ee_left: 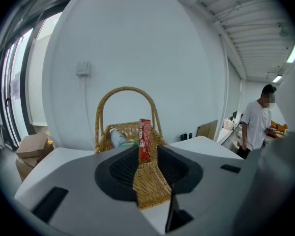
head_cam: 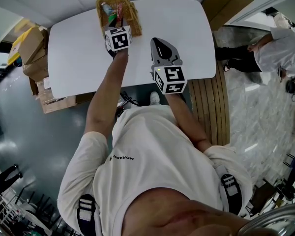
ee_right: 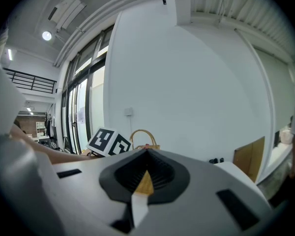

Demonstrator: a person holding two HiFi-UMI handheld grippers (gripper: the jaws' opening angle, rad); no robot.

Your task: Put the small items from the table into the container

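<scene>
A wicker basket point(head_cam: 135, 21) with a hoop handle point(ee_left: 125, 90) stands at the far edge of the white table point(head_cam: 78, 58). A bottle point(ee_left: 117, 137) lies inside it. My left gripper point(head_cam: 116, 19) reaches over the basket and is shut on a red packet point(ee_left: 145, 136), which stands upright between the jaw tips point(ee_left: 146, 149). My right gripper point(head_cam: 162, 45) hovers over the table to the right of the basket. Its jaws meet at the tips point(ee_right: 147, 154) with nothing between them. The basket handle point(ee_right: 143, 132) and the left gripper's marker cube point(ee_right: 108, 140) show beyond them.
Cardboard boxes point(head_cam: 32, 48) are stacked left of the table. A person in a white shirt point(head_cam: 278, 50) stands off to the right. A cardboard sheet point(head_cam: 226, 6) leans behind the table. A slatted wooden bench point(head_cam: 216, 107) runs along the table's right side.
</scene>
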